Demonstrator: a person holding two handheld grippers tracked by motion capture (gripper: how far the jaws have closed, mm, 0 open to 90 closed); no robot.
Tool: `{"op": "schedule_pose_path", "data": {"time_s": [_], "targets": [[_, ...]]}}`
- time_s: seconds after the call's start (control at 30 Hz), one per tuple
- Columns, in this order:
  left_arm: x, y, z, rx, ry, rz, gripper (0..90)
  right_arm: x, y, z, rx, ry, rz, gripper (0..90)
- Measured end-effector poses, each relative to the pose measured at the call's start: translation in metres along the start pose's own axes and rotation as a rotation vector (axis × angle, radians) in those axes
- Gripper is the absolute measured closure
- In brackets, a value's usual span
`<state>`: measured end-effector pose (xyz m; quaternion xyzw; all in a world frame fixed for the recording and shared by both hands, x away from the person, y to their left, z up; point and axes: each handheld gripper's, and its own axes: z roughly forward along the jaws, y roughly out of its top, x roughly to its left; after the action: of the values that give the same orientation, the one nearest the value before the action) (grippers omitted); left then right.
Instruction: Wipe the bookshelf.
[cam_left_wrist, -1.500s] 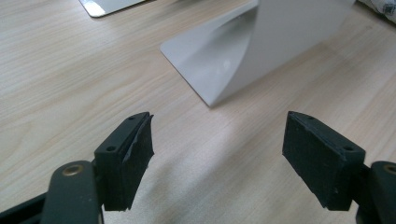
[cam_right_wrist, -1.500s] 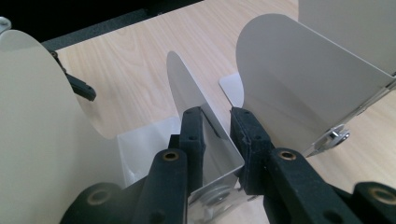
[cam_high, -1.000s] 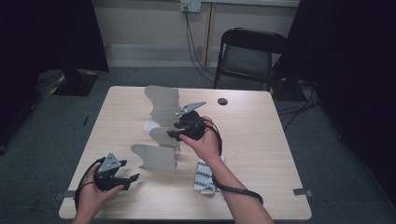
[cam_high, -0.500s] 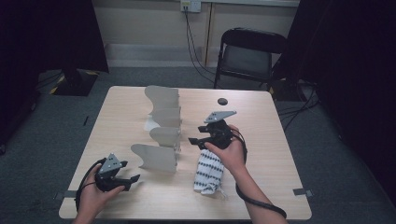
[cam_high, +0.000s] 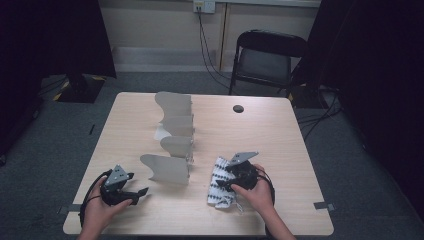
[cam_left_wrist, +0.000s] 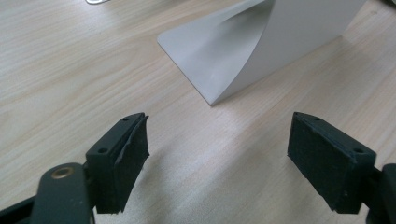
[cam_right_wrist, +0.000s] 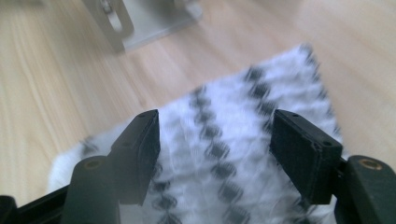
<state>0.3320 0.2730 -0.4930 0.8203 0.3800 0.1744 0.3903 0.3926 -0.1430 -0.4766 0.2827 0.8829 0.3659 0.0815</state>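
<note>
While the person's left hand (cam_high: 100, 210) rests low at the near left corner of the wooden table (cam_high: 280, 140), its left gripper (cam_high: 141, 191) lies nearly level, pointing toward the curved grey stand (cam_high: 167, 169) just ahead of its tips. In the left gripper view the jaws stand apart with bare wood between them, and the stand's base (cam_left_wrist: 219, 60) sits just beyond, not touched.

The right hand (cam_high: 257, 192) comes in from the near edge with the forearm angled up the table, holding the right gripper (cam_high: 218, 187) tipped down over a white cloth with rows of black marks (cam_high: 219, 182). Its jaws have just been opening and now stand apart, the cloth (cam_right_wrist: 243, 154) spread directly beneath and between them. That view is blurred, so the pads seem to hover just clear of the fabric rather than pinch it. Beyond the cloth stands another grey stand's foot (cam_right_wrist: 140, 18).
</note>
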Motion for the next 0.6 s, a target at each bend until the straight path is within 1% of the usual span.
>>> {"op": "schedule_pose_path", "data": {"time_s": [0.03, 0.07, 0.13, 0.2, 0.3, 0.33, 0.37, 0.4, 0.43, 0.47, 0.53, 0.6], "targets": [[0.000, 0.000, 0.000, 0.001, -0.001, -0.002, 19.7, 0.001, -0.003, 0.003, -0.003, -0.002, -0.004, 32.6], [0.001, -0.001, 0.000, 0.005, 0.000, 0.004, 19.1, 0.002, -0.007, 0.007, -0.014, -0.013, -0.016, 33.9], [0.001, -0.001, 0.001, 0.006, -0.001, -0.001, 18.9, 0.003, -0.007, 0.008, -0.017, -0.018, -0.016, 35.2], [0.001, -0.003, 0.001, 0.016, -0.003, 0.011, 18.8, 0.003, -0.007, 0.010, -0.021, -0.020, -0.018, 38.9], [0.001, -0.005, 0.002, 0.027, -0.003, 0.010, 18.8, 0.005, -0.004, 0.012, -0.018, -0.023, -0.022, 50.1], [0.001, -0.006, 0.002, 0.030, -0.005, 0.010, 18.8, 0.006, -0.002, 0.013, -0.015, -0.020, -0.029, 55.6], [0.001, -0.006, 0.002, 0.032, -0.003, 0.006, 18.8, 0.009, 0.002, 0.015, -0.013, -0.004, -0.031, 62.4], [0.002, -0.007, 0.002, 0.032, 0.000, 0.011, 18.8, 0.009, 0.002, 0.015, -0.013, -0.004, -0.031, 62.4], [0.001, -0.007, 0.002, 0.032, 0.000, 0.006, 18.8, 0.010, 0.004, 0.017, -0.012, 0.003, -0.028, 66.1], [0.002, -0.007, 0.002, 0.034, -0.002, 0.010, 18.8, 0.012, 0.007, 0.020, -0.010, 0.018, -0.026, 70.4], [0.002, -0.008, 0.002, 0.043, 0.001, 0.012, 18.8, 0.013, 0.009, 0.022, -0.012, 0.022, -0.025, 71.7], [0.002, -0.008, 0.002, 0.043, 0.000, 0.011, 18.3, 0.014, 0.012, 0.025, -0.011, 0.026, -0.027, 73.5]]}}
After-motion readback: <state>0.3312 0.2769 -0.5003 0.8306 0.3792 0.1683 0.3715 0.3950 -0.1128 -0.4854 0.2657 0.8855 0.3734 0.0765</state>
